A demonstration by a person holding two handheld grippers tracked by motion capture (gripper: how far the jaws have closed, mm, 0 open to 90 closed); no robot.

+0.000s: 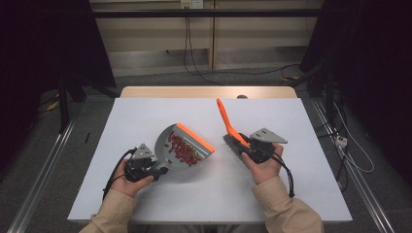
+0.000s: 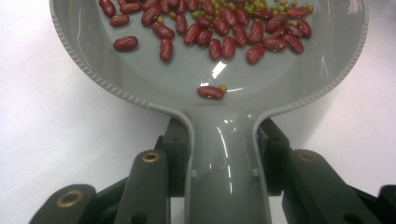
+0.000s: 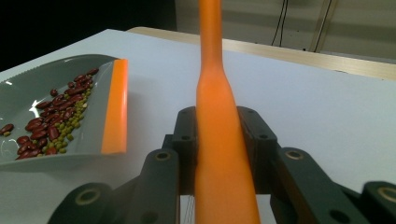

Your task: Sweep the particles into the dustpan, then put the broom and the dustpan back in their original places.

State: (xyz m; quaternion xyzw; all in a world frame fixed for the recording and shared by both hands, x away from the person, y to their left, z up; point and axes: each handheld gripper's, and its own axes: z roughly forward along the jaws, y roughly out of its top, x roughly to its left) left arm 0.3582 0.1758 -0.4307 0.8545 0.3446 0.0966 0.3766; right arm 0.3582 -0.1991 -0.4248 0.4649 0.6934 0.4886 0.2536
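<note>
both pairs of fingers are clamped on something. left gripper [image 1: 156,171] fingers [image 2: 175,158] press on either side of the grey dustpan [image 1: 180,148] handle, so the pan spreads out just ahead of them over the white table [image 1: 145,116], its orange lip [image 1: 195,137] on the far edge. red beans [image 2: 224,28] mixed with small green ones [image 2: 261,8] lie in the pan beyond the fingers, one red bean nearest the handle. right gripper [image 1: 245,145] fingers [image 3: 254,135] grip the orange brush handle [image 3: 219,140], which runs up and away between them; the dustpan sits apart, off to their left.
</note>
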